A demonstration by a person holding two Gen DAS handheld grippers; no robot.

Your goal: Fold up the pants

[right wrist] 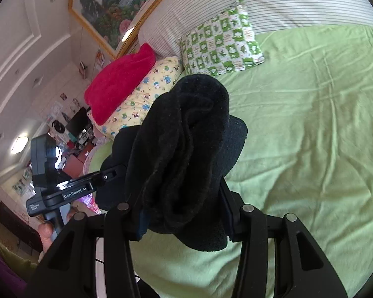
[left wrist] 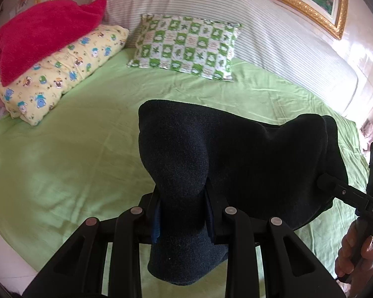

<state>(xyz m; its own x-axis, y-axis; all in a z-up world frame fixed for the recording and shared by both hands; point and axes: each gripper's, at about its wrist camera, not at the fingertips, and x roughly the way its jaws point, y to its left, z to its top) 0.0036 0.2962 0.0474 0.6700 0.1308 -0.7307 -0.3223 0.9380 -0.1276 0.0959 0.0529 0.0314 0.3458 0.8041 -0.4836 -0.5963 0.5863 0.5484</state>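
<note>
1. The pants [left wrist: 211, 154] are dark, soft and thick. They hang bunched up in the air above the bed [left wrist: 74, 149], held at two spots.
2. The left gripper [left wrist: 182, 213] has its fingers [left wrist: 156, 221] squeezed on a rolled-up part of the pants. The cloth fills the gap between them and sticks out below.
3. The right gripper [right wrist: 184, 213] has its fingers [right wrist: 143, 221] squeezed on a fat wad of the pants too. The wad has many folds in it.
4. In the left wrist view, the right gripper shows at the right edge, with its tip pushed into the dark cloth. A hand [left wrist: 355, 250] holds its handle.
5. In the right wrist view, the left gripper shows on the left side, and its front end is tucked into the pants.
6. The bed has a light green sheet [right wrist: 310, 136] with small wrinkles.
7. A green and white pillow [left wrist: 186, 47] with little pictures lies at the head of the bed.
8. A yellow pillow [left wrist: 57, 79] with cartoon animals lies near it, on the left in the left wrist view.
9. A red fluffy blanket [left wrist: 42, 34] sits on top of the yellow pillow.
10. A big striped cushion [left wrist: 236, 7] runs along behind the pillows.
11. A painting with a gold frame [right wrist: 107, 7] hangs on the wall above the bed.
</note>
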